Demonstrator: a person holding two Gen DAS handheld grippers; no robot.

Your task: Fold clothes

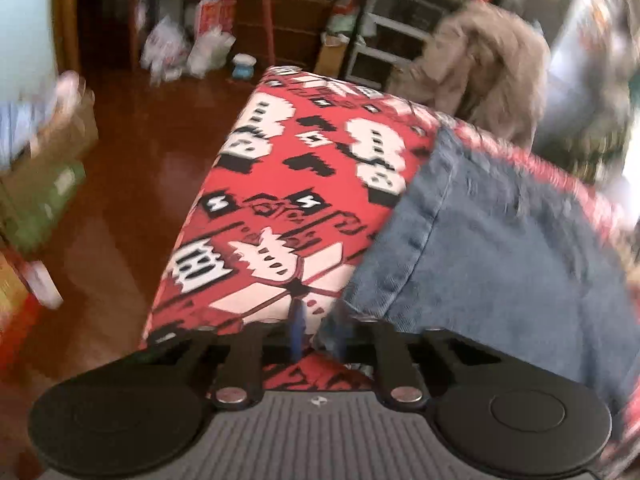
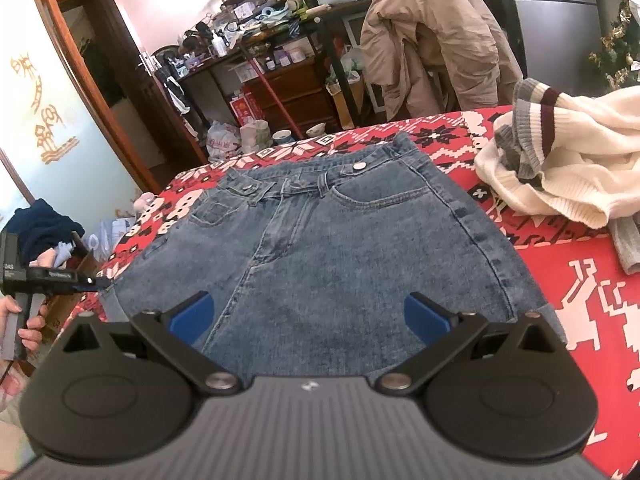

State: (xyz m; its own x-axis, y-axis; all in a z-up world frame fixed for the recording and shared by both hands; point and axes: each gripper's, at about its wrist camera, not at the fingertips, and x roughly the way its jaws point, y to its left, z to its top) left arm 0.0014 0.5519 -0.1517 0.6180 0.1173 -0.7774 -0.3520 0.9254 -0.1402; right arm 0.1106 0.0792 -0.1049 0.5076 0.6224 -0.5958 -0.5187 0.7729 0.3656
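Hovering right hand-held gripper (image 2: 308,316) (jaws wide)

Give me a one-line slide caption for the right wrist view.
Open right gripper poised over a denim skirt spread on a red patterned cloth, white sweater alongside.

Jeans on the red patterned counter

Right tool (image 2: 310,316) hangs wide apart above the folded jeans (image 2: 320,240); a white sweater (image 2: 576,160) lies heaped at right of the frame.
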